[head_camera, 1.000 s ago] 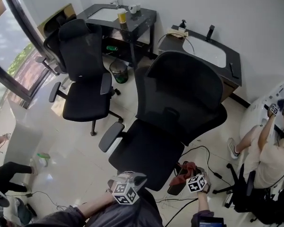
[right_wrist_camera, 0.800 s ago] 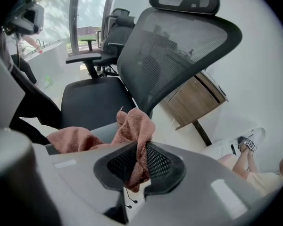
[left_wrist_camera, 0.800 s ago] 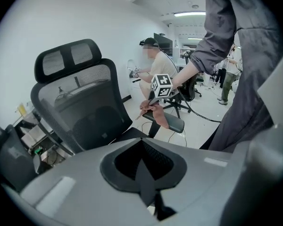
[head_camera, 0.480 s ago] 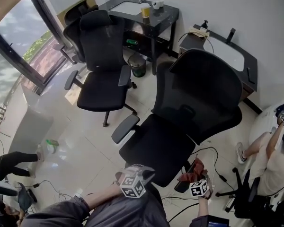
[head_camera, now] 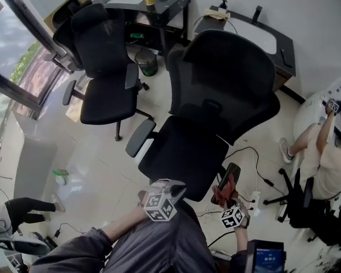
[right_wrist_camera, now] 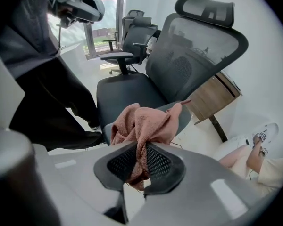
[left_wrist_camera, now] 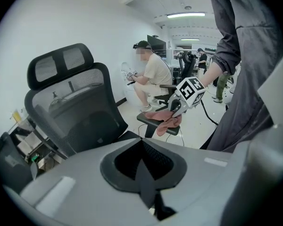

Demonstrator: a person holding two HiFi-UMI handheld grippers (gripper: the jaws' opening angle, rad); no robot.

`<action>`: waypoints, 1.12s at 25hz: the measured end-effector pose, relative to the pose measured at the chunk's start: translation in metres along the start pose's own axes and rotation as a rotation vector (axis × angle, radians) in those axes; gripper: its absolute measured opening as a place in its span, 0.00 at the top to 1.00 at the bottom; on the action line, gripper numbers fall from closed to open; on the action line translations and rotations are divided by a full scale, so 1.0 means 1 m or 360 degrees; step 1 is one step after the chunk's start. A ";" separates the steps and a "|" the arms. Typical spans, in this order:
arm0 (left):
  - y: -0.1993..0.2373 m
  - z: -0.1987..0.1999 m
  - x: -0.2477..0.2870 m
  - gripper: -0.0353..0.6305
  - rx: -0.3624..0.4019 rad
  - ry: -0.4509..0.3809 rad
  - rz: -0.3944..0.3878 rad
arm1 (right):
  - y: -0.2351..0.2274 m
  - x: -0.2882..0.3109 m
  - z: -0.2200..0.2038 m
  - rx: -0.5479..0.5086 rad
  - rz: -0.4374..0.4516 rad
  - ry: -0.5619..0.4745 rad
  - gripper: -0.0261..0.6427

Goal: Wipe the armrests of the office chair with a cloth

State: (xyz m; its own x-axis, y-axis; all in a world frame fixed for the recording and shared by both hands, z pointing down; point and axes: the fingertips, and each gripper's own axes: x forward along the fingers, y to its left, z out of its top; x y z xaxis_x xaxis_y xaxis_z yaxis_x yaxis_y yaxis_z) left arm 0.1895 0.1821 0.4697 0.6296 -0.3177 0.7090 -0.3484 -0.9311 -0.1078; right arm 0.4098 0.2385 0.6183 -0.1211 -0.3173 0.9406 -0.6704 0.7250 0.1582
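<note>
The black mesh office chair (head_camera: 216, 95) stands in front of me. Its right armrest (head_camera: 233, 171) carries a reddish-brown cloth (head_camera: 223, 190) near its front end. My right gripper (head_camera: 227, 201) points steeply down, shut on that cloth (right_wrist_camera: 144, 121), which bunches over the armrest (right_wrist_camera: 183, 113). The chair's grey left armrest (head_camera: 138, 137) is bare. My left gripper (head_camera: 168, 187) hovers by the seat's front edge (head_camera: 176, 181), shut with nothing in it (left_wrist_camera: 144, 168). From the left gripper view I see the cloth (left_wrist_camera: 164, 120) draped on the armrest (left_wrist_camera: 151, 121).
A second black chair (head_camera: 102, 67) stands at the back left by the window. Behind are a dark desk (head_camera: 165, 1), a bin (head_camera: 146, 61) and a sink counter (head_camera: 273, 44). Cables (head_camera: 247, 155) trail on the floor. A person (head_camera: 324, 158) sits at the right.
My right gripper has slid the cloth along the right armrest toward its front end, nearer to me. The left gripper has stayed by the seat's front edge.
</note>
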 end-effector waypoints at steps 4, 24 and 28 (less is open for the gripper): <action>0.005 -0.004 -0.001 0.92 -0.0012 0.0010 0.0018 | 0.019 -0.002 0.000 -0.0035 0.0085 -0.0013 0.90; -0.009 -0.004 -0.009 0.92 -0.0045 0.0046 0.0075 | -0.107 0.049 0.067 0.0056 -0.0070 -0.0015 0.90; -0.007 -0.007 -0.008 0.92 -0.0051 0.0057 0.0068 | -0.082 0.045 0.060 0.0145 -0.0054 -0.0049 0.89</action>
State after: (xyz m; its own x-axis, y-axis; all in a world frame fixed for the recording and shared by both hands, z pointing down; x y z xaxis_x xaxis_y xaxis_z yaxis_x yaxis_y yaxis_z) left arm 0.1823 0.1929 0.4696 0.5885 -0.3496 0.7290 -0.3969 -0.9105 -0.1163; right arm 0.4151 0.1279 0.6296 -0.1186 -0.3605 0.9252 -0.7380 0.6554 0.1608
